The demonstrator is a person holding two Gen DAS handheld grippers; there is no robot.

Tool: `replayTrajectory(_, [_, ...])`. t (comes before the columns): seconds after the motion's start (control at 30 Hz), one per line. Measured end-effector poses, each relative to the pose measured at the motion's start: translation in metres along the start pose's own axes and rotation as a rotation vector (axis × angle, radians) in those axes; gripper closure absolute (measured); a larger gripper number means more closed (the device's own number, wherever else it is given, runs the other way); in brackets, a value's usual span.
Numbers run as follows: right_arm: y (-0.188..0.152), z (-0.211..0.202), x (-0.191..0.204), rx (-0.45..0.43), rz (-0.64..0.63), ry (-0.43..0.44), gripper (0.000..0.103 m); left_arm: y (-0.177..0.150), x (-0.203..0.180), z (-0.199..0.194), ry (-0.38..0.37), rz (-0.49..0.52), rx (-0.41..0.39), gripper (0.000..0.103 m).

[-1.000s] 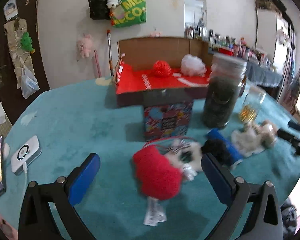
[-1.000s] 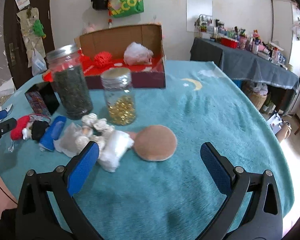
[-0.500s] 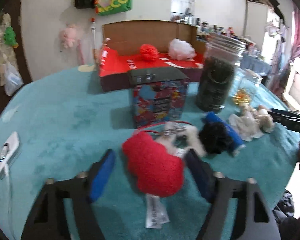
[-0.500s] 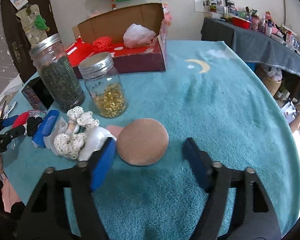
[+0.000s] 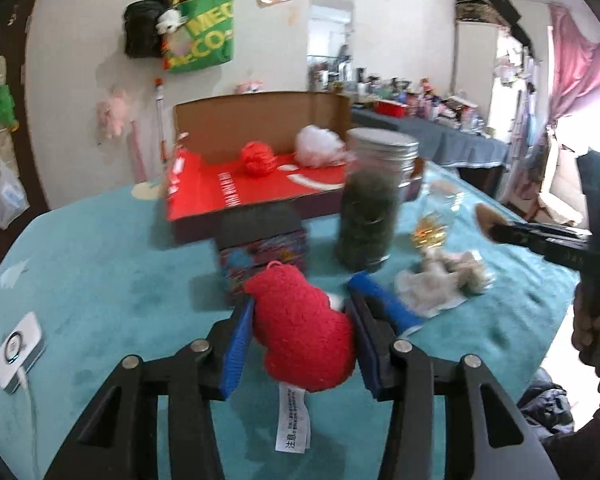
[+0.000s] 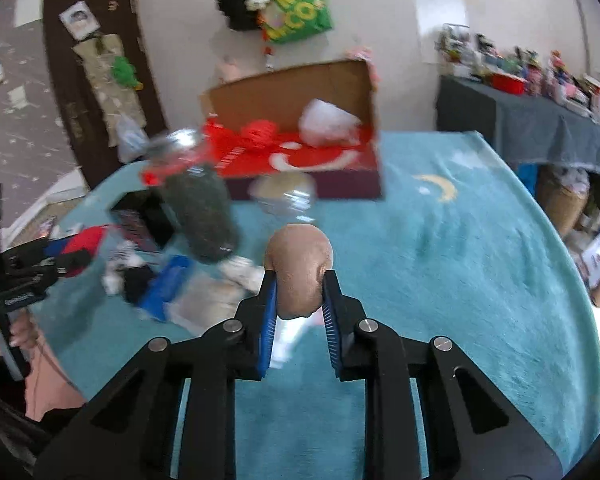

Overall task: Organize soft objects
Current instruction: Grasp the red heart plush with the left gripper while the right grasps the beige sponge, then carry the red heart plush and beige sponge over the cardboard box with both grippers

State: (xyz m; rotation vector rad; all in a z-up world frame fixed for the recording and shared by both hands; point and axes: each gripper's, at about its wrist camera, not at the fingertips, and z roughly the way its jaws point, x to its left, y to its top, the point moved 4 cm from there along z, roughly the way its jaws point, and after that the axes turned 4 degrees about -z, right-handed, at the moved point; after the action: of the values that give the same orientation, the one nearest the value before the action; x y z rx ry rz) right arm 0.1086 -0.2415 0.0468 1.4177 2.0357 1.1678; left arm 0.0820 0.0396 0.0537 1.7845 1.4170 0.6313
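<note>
My left gripper (image 5: 300,305) has its jaws closing, and the blue pads press both sides of a red fuzzy plush toy (image 5: 304,340) with a white tag hanging below; the toy is raised just off the teal cloth. The jaws of my right gripper (image 6: 299,278) are also closing and pinch a round tan soft pad (image 6: 300,256), held upright on edge above the table. The open red cardboard box (image 5: 236,190) at the back holds a red yarn ball (image 5: 258,158) and a white puff (image 5: 318,146). A white knitted toy (image 5: 448,276) lies on the cloth.
A tall jar of dark contents (image 5: 370,204), a jar of gold beads (image 5: 432,226) and a small patterned box (image 5: 264,252) stand before the red box. A blue item (image 5: 384,304) lies by the plush. A white device (image 5: 18,350) sits far left. A side table (image 6: 540,128) stands right.
Both grippers went from wide open to closed on their items: the left on the red plush, the right on the tan pad, which now stands on edge. Both hands rose slightly.
</note>
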Motion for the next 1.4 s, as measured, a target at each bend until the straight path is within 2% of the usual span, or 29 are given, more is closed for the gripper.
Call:
replayTrajectory(0.23, [0.005,0.011,0.050,-0.005,-0.049,0.110,0.082,0.014,-0.030,0.003,-0.088,0.018,-0.047,0.054])
replayTrajectory(0.43, [0.012,0.008,0.061,-0.032,-0.054,0.127,0.082,0.043,-0.037,-0.032,-0.094,0.054,-0.191,0.054])
replayTrajectory(0.5, [0.015,0.004,0.059,-0.043,-0.049,0.124,0.082,0.047,-0.037,-0.037,-0.106,0.057,-0.206,0.054])
replayTrajectory(0.63, [0.014,0.005,0.056,-0.040,-0.032,0.128,0.082,0.031,-0.043,-0.015,-0.118,0.063,-0.127,0.054])
replayTrajectory(0.77, [0.005,0.017,0.055,0.000,-0.025,0.126,0.082,0.010,-0.051,0.013,-0.156,0.047,-0.049,0.054])
replayTrajectory(1.07, [-0.006,0.033,0.058,0.055,-0.035,0.112,0.082,0.002,-0.054,0.035,-0.162,0.050,0.001,0.054])
replayTrajectory(1.4, [-0.009,0.038,0.060,0.069,-0.047,0.109,0.082,-0.002,-0.048,0.040,-0.154,0.032,0.017,0.054])
